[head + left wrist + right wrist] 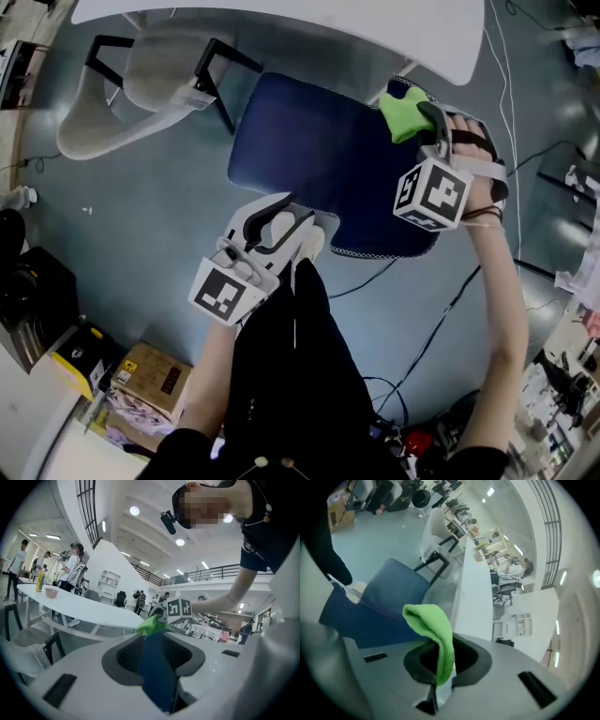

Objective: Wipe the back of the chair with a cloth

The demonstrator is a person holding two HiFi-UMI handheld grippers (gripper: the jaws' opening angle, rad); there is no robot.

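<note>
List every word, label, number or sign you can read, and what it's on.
No legible text anywhere.
Cardboard box: printed label, too blurred to read.
Left hand-held gripper and right hand-held gripper: only black-and-white marker squares, no letters.

**Chair Back Gripped at Both Ends**

The chair (319, 159) has the edge of its back between the left gripper (269, 225) fingers (123, 654). The cloth (405, 114) sits between the right gripper (433, 127) fingers, at the back's far corner. Beyond both sets of fingers runs the desk (281, 23). A second chair (141, 80) stands at the desk, left of the left fingers.
</note>
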